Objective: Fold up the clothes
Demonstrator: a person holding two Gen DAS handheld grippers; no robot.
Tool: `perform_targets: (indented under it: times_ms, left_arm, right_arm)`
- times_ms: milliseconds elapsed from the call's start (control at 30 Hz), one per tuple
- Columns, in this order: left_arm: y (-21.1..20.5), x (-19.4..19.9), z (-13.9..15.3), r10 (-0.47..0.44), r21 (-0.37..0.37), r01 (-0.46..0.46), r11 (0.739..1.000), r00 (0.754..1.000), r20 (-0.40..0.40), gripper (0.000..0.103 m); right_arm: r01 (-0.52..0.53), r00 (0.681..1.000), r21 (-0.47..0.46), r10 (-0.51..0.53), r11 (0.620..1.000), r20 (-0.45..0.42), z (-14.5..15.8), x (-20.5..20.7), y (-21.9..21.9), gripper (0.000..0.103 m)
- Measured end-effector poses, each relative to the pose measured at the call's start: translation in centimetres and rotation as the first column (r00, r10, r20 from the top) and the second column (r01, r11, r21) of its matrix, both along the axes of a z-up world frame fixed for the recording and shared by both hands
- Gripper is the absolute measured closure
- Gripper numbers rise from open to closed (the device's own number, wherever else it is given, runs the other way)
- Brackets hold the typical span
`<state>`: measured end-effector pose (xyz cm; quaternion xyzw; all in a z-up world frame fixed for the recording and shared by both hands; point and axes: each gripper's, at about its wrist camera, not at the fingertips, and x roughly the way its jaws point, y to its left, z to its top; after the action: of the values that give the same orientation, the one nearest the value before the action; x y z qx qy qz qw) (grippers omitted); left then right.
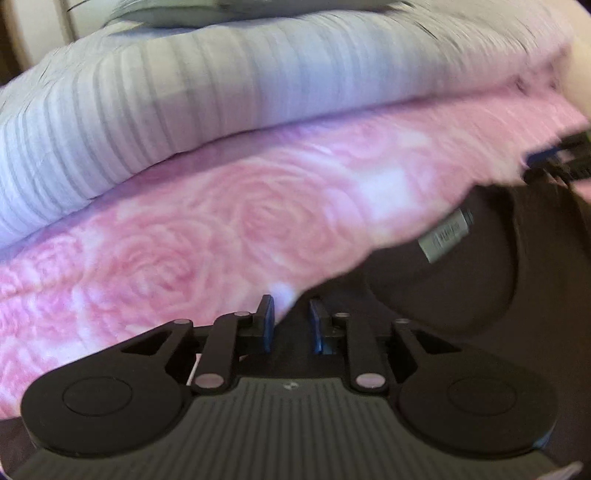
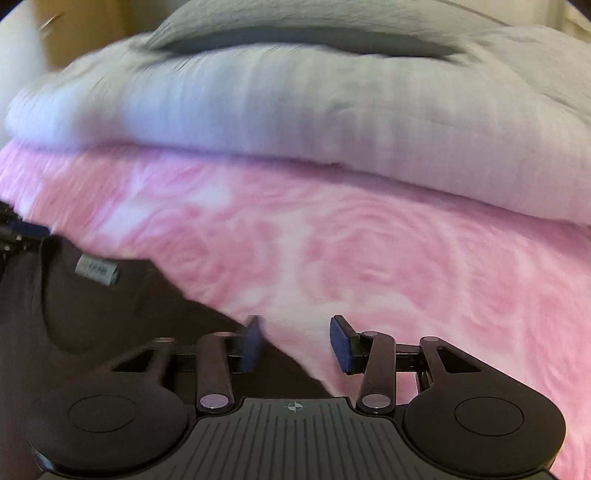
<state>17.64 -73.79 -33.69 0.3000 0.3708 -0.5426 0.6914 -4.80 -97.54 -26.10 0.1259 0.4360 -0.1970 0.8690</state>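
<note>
A dark garment (image 1: 480, 288) lies flat on a pink rose-patterned bedspread (image 1: 207, 229), neckline up, with a grey neck label (image 1: 445, 236) showing. My left gripper (image 1: 291, 321) hovers at the garment's left edge. Its jaws stand a little apart and nothing is pinched between the blue pads. In the right wrist view the same garment (image 2: 92, 325) fills the lower left, with its label (image 2: 98, 273). My right gripper (image 2: 298, 343) is at the garment's right edge, open wide over cloth and bedspread (image 2: 406, 266). Each gripper shows at the other view's edge, the right gripper (image 1: 561, 158) and the left gripper (image 2: 11, 232).
A thick folded pale striped quilt (image 1: 184, 110) lies across the bed behind the garment, with a grey pillow (image 2: 295, 26) on top of it. Both views are blurred by motion.
</note>
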Motion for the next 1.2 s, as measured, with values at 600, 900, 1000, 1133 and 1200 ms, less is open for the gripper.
perform_targets:
  times_ms: [600, 900, 1000, 1133, 1200]
  left_arm:
    - [7.5, -10.8, 6.4, 0.101, -0.045, -0.106, 0.993, 0.990, -0.098, 0.080]
    - [8.4, -21.4, 6.7, -0.026, 0.008, 0.027, 1.000, 0.987, -0.158, 0.078]
    - [8.3, -23.4, 7.0, -0.037, 0.008, 0.039, 0.999, 0.982, -0.186, 0.078]
    - [7.8, -25.2, 7.5, -0.059, -0.001, 0.060, 0.998, 0.980, -0.188, 0.078]
    - [7.6, -25.7, 7.7, -0.063, -0.004, 0.063, 0.998, 0.980, -0.188, 0.078]
  right_arm:
    - [0.442, 0.882, 0.019, -0.431, 0.897, -0.189, 5.1, -31.5, 8.4, 0.043]
    - [0.619, 0.785, 0.230, -0.601, 0.751, -0.150, 2.4, -35.6, 5.2, 0.069]
    - [0.583, 0.812, 0.229, -0.564, 0.780, -0.146, 3.9, -36.2, 3.3, 0.093]
    - [0.480, 0.860, 0.041, -0.461, 0.876, -0.219, 6.7, -36.7, 0.1, 0.094]
    - [0.478, 0.844, -0.042, -0.472, 0.877, -0.253, 7.6, -37.4, -2.3, 0.094]
